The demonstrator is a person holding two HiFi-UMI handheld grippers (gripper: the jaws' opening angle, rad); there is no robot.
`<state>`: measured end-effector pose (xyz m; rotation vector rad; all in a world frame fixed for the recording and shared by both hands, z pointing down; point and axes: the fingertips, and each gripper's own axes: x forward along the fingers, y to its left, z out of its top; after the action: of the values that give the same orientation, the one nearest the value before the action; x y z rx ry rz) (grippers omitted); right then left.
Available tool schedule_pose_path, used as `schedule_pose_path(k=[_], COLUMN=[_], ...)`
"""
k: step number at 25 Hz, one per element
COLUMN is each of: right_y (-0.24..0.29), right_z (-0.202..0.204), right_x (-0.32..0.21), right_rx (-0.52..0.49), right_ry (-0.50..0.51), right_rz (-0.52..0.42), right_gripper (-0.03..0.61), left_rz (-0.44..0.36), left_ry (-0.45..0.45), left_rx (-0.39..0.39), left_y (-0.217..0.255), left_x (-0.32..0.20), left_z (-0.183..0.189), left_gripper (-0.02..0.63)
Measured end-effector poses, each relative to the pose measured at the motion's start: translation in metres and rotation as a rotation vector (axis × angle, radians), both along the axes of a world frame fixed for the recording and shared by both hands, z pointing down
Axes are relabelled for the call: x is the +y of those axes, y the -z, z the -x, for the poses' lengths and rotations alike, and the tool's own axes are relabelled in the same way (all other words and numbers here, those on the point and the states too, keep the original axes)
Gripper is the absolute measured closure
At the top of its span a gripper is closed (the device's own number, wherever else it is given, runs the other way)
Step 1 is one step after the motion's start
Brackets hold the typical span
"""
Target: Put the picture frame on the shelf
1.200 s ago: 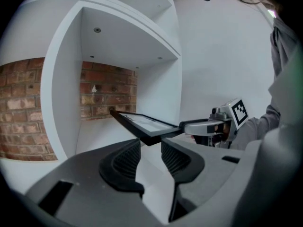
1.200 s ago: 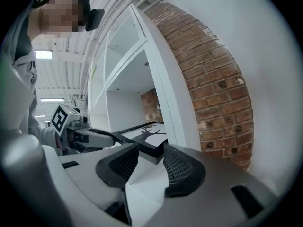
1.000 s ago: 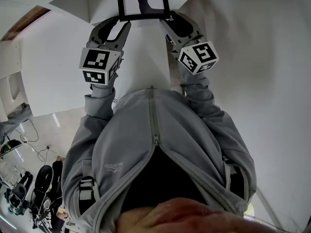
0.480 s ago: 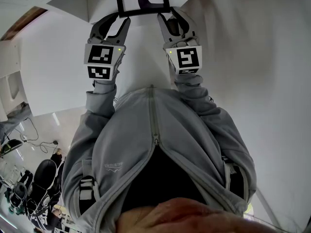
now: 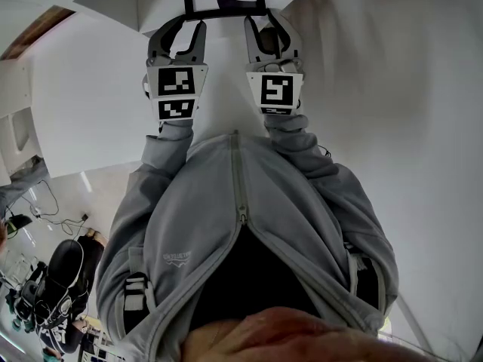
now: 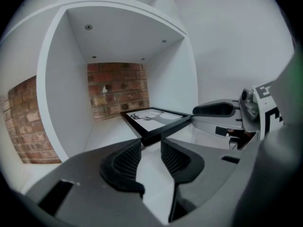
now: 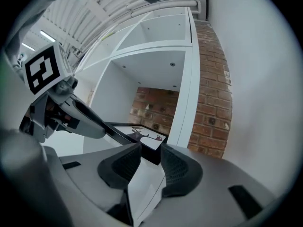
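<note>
The picture frame [image 6: 156,119] is held nearly flat inside an open compartment of the white shelf [image 6: 52,103], in front of a brick wall [image 6: 118,89]. One near corner is clamped by the left gripper [image 6: 150,145], its jaws set wide. The other corner is pinched between the jaws of the right gripper [image 7: 150,150], which have just been closing.

No legible words, numbers or brand names anywhere. On the chest of the grey hoodie [image 5: 249,202], a small emblem [image 5: 175,259] with lettering too tiny to read. On the cubes of the left gripper [image 5: 189,27] and right gripper [image 5: 260,23], only black-and-white square markers.
</note>
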<state>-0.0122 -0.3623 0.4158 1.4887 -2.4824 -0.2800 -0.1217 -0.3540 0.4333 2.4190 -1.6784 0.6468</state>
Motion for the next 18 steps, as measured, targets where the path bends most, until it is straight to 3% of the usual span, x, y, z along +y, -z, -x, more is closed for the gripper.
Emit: schedule_pose_path(k=[12, 18], right_y=[-0.007, -0.006], right_z=[0.008, 0.014], right_x=[-0.007, -0.008], right_rx=[0.143, 0.119], right_ry=[-0.1, -0.1], right_rz=[-0.016, 0.062], right_gripper=[0.462, 0.468], left_rz=[-0.025, -0.05], left_ry=[0.129, 0.175], left_rx=[-0.004, 0.03], left_y=[-0.001, 0.001], left_x=[-0.004, -0.008], left_z=[0.003, 0.004], left_gripper=[0.479, 0.477])
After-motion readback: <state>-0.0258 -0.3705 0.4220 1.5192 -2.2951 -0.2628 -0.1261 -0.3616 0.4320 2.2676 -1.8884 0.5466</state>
